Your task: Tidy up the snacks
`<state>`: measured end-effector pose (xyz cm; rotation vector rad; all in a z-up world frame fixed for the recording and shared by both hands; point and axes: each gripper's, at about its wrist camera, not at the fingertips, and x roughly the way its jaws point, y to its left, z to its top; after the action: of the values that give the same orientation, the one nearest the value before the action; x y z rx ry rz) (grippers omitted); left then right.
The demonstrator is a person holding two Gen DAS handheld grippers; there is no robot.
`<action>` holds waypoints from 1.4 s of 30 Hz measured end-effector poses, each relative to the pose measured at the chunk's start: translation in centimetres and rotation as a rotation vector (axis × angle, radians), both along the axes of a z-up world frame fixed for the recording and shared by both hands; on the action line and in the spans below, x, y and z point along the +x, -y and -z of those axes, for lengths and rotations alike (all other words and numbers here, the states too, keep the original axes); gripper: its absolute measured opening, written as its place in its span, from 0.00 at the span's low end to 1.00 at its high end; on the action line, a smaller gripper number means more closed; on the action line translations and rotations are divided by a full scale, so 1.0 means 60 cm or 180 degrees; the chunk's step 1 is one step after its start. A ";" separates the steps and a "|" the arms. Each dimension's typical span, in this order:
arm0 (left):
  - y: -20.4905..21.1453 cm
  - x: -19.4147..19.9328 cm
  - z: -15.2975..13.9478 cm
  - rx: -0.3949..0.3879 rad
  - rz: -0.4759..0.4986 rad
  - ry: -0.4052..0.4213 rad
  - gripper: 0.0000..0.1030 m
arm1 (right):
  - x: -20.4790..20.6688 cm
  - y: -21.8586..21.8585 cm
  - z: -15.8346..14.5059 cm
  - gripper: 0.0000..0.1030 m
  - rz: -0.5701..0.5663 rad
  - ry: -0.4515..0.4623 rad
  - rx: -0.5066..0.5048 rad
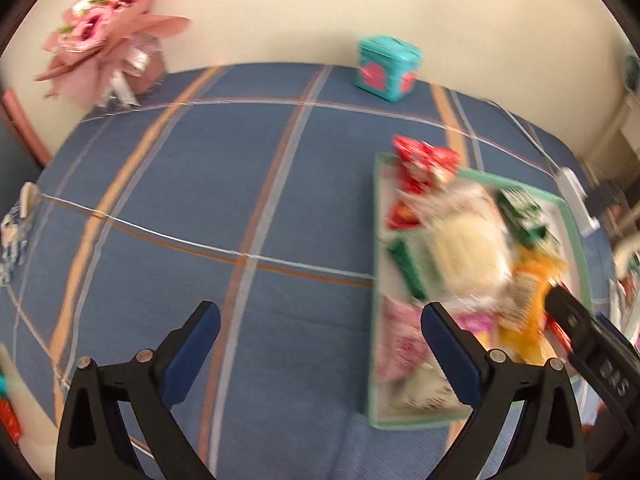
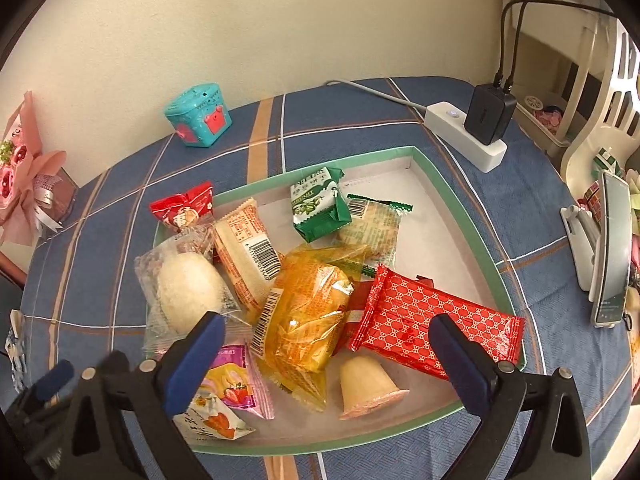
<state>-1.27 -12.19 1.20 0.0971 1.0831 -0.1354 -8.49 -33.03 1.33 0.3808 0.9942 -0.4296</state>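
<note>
A green-rimmed tray (image 2: 320, 445) on the blue plaid cloth holds several wrapped snacks. Among them are a yellow packet (image 2: 312, 304), a red patterned packet (image 2: 416, 300), a white rice ball pack (image 2: 188, 292), a green packet (image 2: 320, 208) and a jelly cup (image 2: 366, 384). My right gripper (image 2: 326, 322) hangs open over the tray's near half, above the yellow packet, and grips nothing. My left gripper (image 1: 320, 310) is open and empty over bare cloth, just left of the blurred tray (image 1: 376, 240). The right gripper's black finger (image 1: 576, 320) shows at that view's right.
A teal box (image 2: 198, 120) stands near the wall behind the tray. A pink bouquet (image 1: 108, 36) lies at the far left. A white power strip with a black charger (image 2: 468, 136) sits right of the tray, and a phone on a stand (image 2: 612, 252) further right.
</note>
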 end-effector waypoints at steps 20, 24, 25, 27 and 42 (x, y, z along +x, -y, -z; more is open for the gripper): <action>-0.047 0.021 0.006 0.0165 -0.0159 -0.0066 0.98 | 0.005 -0.056 -0.008 1.00 -0.0231 0.0014 -0.0208; -0.056 0.014 0.007 0.0213 -0.0122 -0.0075 0.98 | -0.005 -0.067 -0.013 1.00 -0.0230 0.0047 -0.0195; -0.058 0.013 0.008 0.0222 -0.0110 -0.0080 0.98 | -0.008 -0.070 -0.015 1.00 -0.0236 0.0054 -0.0196; -0.062 0.009 0.009 0.0240 -0.0089 -0.0098 0.98 | -0.015 -0.078 -0.017 1.00 -0.0246 0.0066 -0.0204; -0.093 -0.039 0.005 0.0160 0.0065 -0.0184 0.98 | -0.069 -0.122 -0.025 1.00 -0.0309 0.0151 -0.0088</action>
<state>-3.59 -6.63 0.90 0.1503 1.1437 -0.1301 -12.60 -25.68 2.80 0.3152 0.9553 -0.3448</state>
